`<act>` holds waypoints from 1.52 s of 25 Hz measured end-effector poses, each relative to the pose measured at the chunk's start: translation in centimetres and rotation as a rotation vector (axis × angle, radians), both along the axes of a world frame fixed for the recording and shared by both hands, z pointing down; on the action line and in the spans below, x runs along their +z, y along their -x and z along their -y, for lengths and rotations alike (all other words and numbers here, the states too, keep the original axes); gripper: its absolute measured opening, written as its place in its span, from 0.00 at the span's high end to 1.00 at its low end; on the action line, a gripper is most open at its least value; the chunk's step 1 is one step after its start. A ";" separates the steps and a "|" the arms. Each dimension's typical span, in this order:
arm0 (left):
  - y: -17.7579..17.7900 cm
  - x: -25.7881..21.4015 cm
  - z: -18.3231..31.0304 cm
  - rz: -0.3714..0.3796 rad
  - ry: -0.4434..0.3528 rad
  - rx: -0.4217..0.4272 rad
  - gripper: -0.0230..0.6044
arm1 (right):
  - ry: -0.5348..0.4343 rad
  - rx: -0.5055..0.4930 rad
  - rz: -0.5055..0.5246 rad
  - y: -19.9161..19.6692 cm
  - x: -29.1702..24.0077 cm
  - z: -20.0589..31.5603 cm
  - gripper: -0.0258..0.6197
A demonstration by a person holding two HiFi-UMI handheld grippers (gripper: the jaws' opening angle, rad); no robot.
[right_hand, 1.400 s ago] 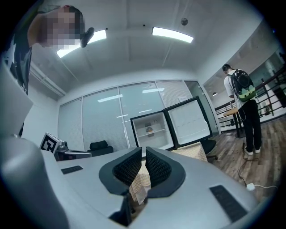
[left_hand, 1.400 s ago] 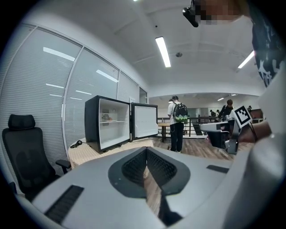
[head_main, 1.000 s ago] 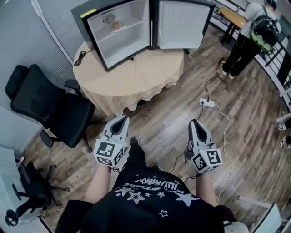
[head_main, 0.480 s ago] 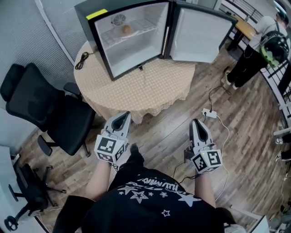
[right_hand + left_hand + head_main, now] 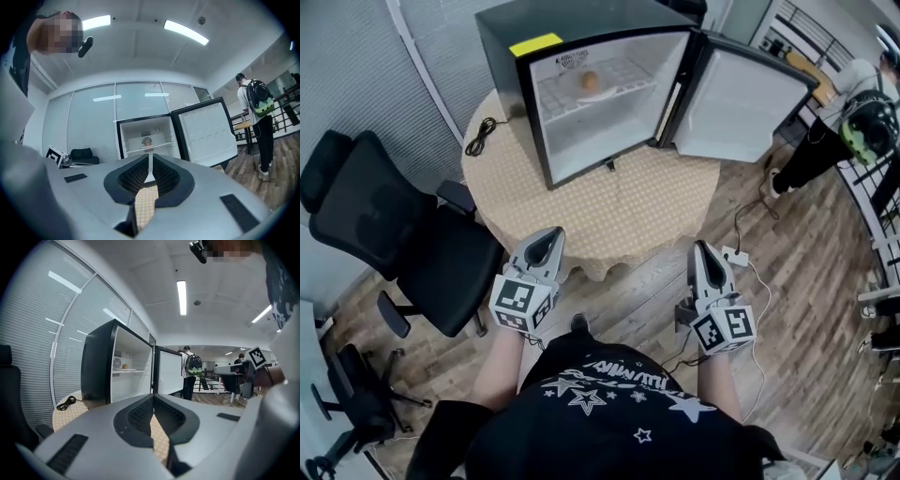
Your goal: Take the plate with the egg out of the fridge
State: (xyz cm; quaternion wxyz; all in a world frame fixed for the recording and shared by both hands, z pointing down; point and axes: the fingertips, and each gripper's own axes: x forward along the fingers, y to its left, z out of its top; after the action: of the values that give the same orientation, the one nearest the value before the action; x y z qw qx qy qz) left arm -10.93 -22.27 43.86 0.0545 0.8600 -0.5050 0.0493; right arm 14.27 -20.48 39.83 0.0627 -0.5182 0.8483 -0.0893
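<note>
A small black fridge [image 5: 511, 28] stands on a round table [image 5: 619, 211] with its door [image 5: 741, 94] swung open to the right. On its upper wire shelf lies a brown egg [image 5: 590, 82] on a white plate [image 5: 598, 93]; the egg [image 5: 124, 366] also shows in the left gripper view, and the egg [image 5: 148, 145] shows small in the right gripper view. My left gripper [image 5: 551, 234] and right gripper [image 5: 701, 247] hang side by side before the table's near edge, far short of the fridge. Both are shut and hold nothing.
A black office chair [image 5: 384, 225] stands left of the table. A coiled black cable [image 5: 480, 136] lies on the tablecloth beside the fridge. A white power strip [image 5: 736, 255] with cords lies on the wood floor at right. A person with a backpack [image 5: 848, 122] stands far right.
The fridge and table have come closer and lower in the head view as the person stepped toward them. Both grippers stayed shut and in the same pose.
</note>
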 end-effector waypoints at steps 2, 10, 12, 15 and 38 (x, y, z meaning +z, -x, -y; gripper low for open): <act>1.1 0.2 1.2 -0.009 -0.002 0.000 0.95 | -0.008 0.005 -0.006 1.0 -0.3 1.1 0.90; 3.0 1.3 4.9 -0.034 0.013 0.040 0.95 | 0.024 0.033 0.006 3.5 -0.2 3.9 0.90; 2.9 1.6 5.4 -0.042 0.021 0.048 0.95 | 0.036 0.033 -0.017 3.5 0.0 4.2 0.90; 3.1 2.0 6.0 -0.046 0.029 0.045 0.95 | 0.047 0.032 -0.018 3.4 0.3 5.4 0.90; 6.2 -0.9 11.5 0.069 -0.017 -0.266 0.95 | 0.257 -0.404 0.292 14.0 1.5 24.3 0.89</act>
State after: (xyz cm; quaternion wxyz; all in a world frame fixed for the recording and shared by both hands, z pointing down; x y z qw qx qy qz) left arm -17.18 -33.77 42.95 0.0356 0.7835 -0.6167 0.0670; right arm 0.24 -44.81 41.38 0.0988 -0.3239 0.8981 -0.2806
